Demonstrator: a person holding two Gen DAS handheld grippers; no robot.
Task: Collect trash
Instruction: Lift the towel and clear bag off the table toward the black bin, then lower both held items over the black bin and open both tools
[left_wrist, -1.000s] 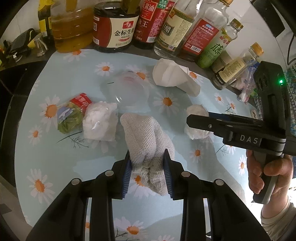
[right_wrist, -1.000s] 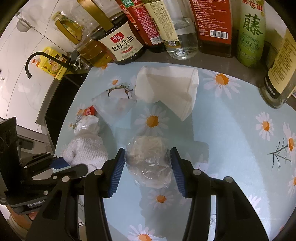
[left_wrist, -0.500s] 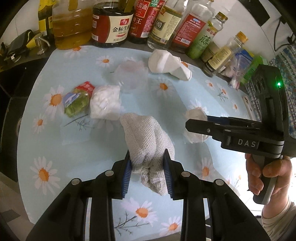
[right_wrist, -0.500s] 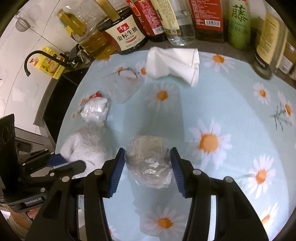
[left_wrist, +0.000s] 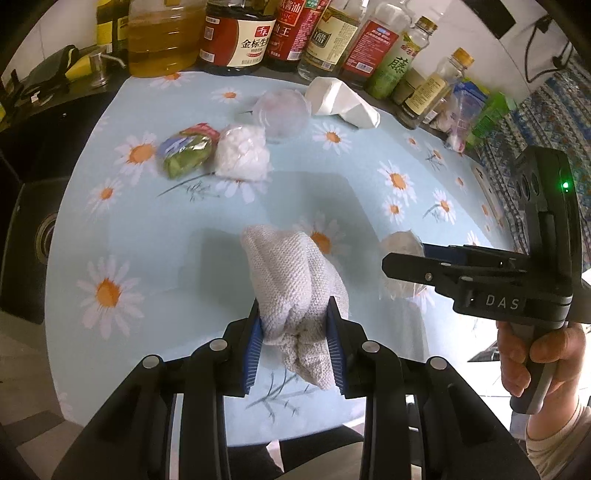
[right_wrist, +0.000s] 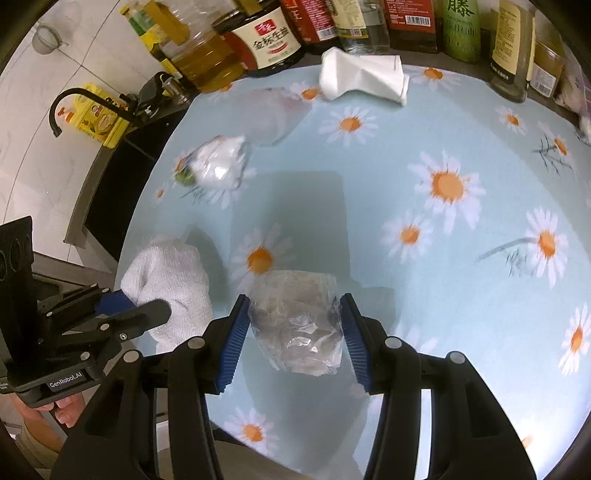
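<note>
My left gripper is shut on a crumpled white cloth, held over the near edge of the daisy-print tablecloth. My right gripper is shut on a crumpled clear plastic wrapper; that wrapper also shows beside the right gripper's fingers in the left wrist view. The cloth appears at the left of the right wrist view. Farther back on the table lie a green and red snack packet, a white wad in clear plastic, a flat clear plastic lid and a folded white paper.
A row of sauce and oil bottles lines the table's far edge. A dark sink sits left of the table, with a black tap behind it. A hand grips the right tool's handle.
Both grippers have drawn back toward the table's near edge with the cloth and the wrapper still held. The trash left on the table now lies farther from them.
</note>
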